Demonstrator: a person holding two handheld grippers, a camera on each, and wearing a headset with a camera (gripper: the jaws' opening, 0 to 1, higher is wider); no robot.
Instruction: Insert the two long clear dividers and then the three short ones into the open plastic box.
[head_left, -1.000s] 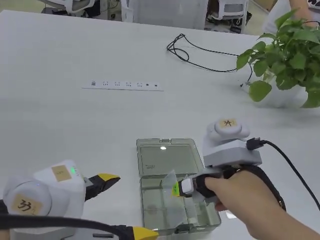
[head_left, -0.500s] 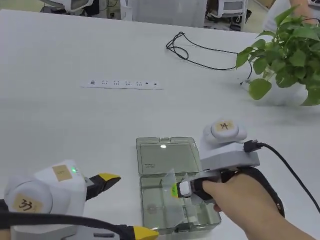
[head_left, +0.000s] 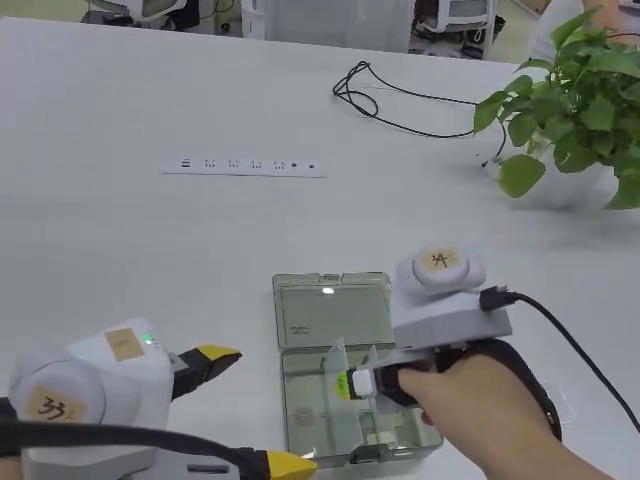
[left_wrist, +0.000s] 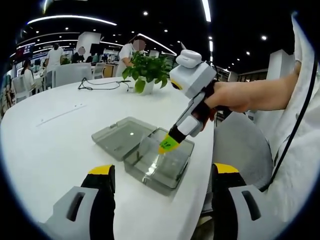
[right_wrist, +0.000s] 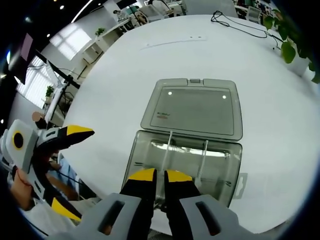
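The open clear plastic box (head_left: 292, 410) lies near the table's front edge, with its lid (head_left: 335, 310) flat behind the tray. My right gripper (head_left: 346, 383) reaches into the tray from the right, shut on a long clear divider (right_wrist: 165, 150) that stands upright along the tray's length. A second long divider (right_wrist: 202, 160) stands in the tray (right_wrist: 132, 159) to its right. My left gripper (head_left: 255, 410) hovers open left of the box with nothing between its yellow-tipped fingers. In the left gripper view the right gripper (left_wrist: 168, 145) dips into the box (left_wrist: 155, 181).
A white power strip (head_left: 243, 167) lies further back on the table. A black cable (head_left: 400, 105) coils at the rear, and a potted plant (head_left: 570, 110) stands at the far right. A small clear piece (right_wrist: 242, 186) lies just right of the tray.
My right gripper has shifted left and down, so the divider it holds now stands more upright and deeper in the tray. The left gripper has stayed put.
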